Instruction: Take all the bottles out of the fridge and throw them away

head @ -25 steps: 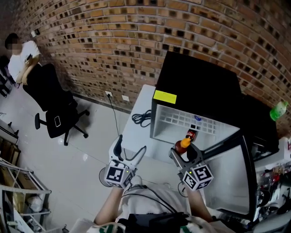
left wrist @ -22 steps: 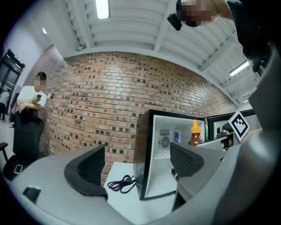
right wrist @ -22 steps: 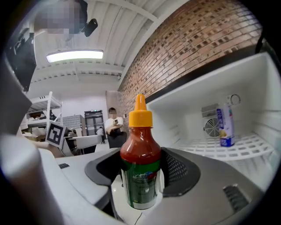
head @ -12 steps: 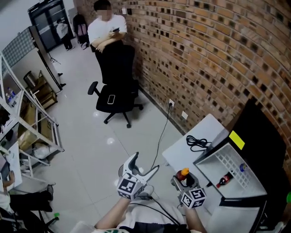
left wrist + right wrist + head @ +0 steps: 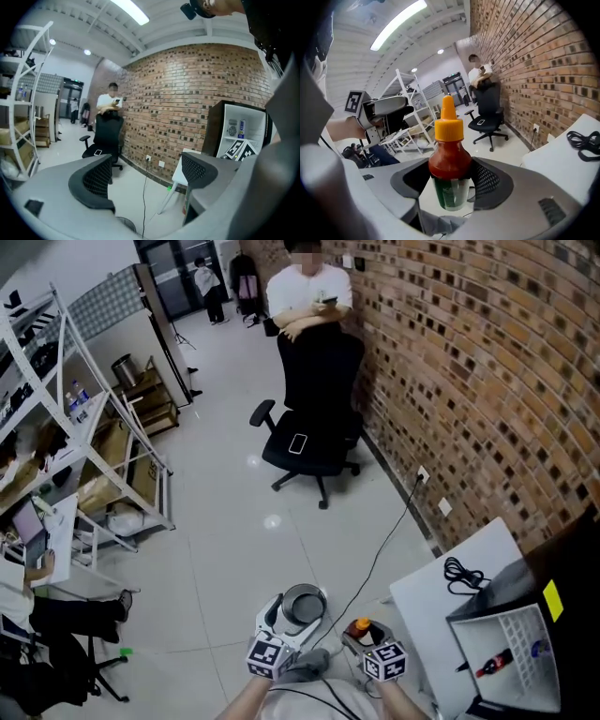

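A red sauce bottle with an orange cap stands upright between the pads of my right gripper, which is shut on it. In the head view that bottle and right gripper are at the bottom, just right of a round grey bin on the floor. My left gripper hangs beside the bin, and its own view shows the left gripper open and empty. The open fridge at the lower right holds a dark red bottle lying down and a blue-labelled bottle.
A white table with a coiled black cable stands beside the fridge against the brick wall. A black office chair and a person behind it are farther off. Metal shelf racks line the left side. A cord runs across the floor.
The head view has swung left, away from the fridge toward the open floor. Both grippers came away from the fridge front to the bin, the right one still gripping the sauce bottle.
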Tool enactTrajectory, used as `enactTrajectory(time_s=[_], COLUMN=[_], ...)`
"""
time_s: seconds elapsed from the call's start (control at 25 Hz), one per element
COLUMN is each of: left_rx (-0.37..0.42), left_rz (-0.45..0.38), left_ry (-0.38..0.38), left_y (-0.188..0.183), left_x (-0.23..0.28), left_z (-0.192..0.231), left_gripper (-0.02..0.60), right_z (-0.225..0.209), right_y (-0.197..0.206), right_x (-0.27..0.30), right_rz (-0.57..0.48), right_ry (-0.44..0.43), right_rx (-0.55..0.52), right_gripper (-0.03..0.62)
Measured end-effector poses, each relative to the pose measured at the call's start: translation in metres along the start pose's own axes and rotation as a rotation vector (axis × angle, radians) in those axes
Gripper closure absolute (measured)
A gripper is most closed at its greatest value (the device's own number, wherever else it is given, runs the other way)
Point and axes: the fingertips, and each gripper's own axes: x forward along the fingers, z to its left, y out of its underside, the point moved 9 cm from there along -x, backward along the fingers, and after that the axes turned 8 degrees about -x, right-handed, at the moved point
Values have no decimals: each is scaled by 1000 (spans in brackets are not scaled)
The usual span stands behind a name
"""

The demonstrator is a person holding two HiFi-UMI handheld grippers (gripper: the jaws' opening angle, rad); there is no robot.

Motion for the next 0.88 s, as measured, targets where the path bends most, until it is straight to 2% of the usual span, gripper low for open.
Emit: enactTrajectory(time_s=[0.28,0.4,0.48,0.72,0.88], left_rx=[-115,-140,-162,-266,-299], left_rz=[152,180,194,218,242], left_ry=[-95,-103,-110,-229,-288], left_y=[107,146,177,265,314], left_x=[17,35,46,65,72], left_z=[55,74,87,134,156], left_gripper=[138,172,172,172,172], right_z=[-6,-21,-32,-52,-66], right_y=[71,106,133,198,245], right_x=[100,154,187,291,362], right_rz=[229,307,360,438,476], right_ry=[-153,-172,-176,-216,-215], right_rx=[-37,-48,-38,-51,-82], right_gripper=[312,312,312,312,310])
